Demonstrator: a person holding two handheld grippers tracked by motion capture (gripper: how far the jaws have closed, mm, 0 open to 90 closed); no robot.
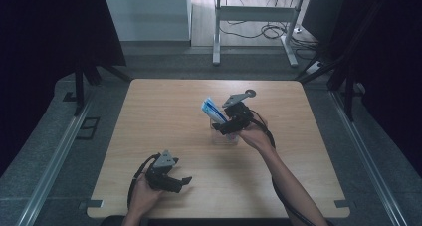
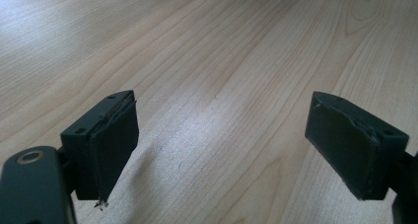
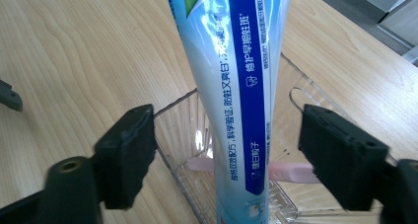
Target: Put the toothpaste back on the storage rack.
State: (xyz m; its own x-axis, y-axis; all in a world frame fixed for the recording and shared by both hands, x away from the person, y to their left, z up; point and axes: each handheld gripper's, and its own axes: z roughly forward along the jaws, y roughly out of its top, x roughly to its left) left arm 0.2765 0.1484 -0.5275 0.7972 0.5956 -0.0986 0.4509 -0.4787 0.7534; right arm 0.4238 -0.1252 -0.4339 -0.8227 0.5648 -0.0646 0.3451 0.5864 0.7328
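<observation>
The light wooden table (image 1: 164, 121) stands on a grey floor, its grain running lengthwise. A clear plastic cup (image 1: 222, 134) rests directly on it, just toward 3 o'clock of centre. A small round grey disc (image 1: 250, 92) lies near the 12 o'clock edge

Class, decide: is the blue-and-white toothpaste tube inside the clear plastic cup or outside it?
Inside. The blue-and-white toothpaste tube stands with its lower end within the clear plastic cup, between the open right gripper jaws.

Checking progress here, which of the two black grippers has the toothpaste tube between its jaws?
The right gripper, over the clear plastic cup: its open jaws flank the blue-and-white toothpaste tube. The left gripper has bare wooden table between its jaws.
</observation>
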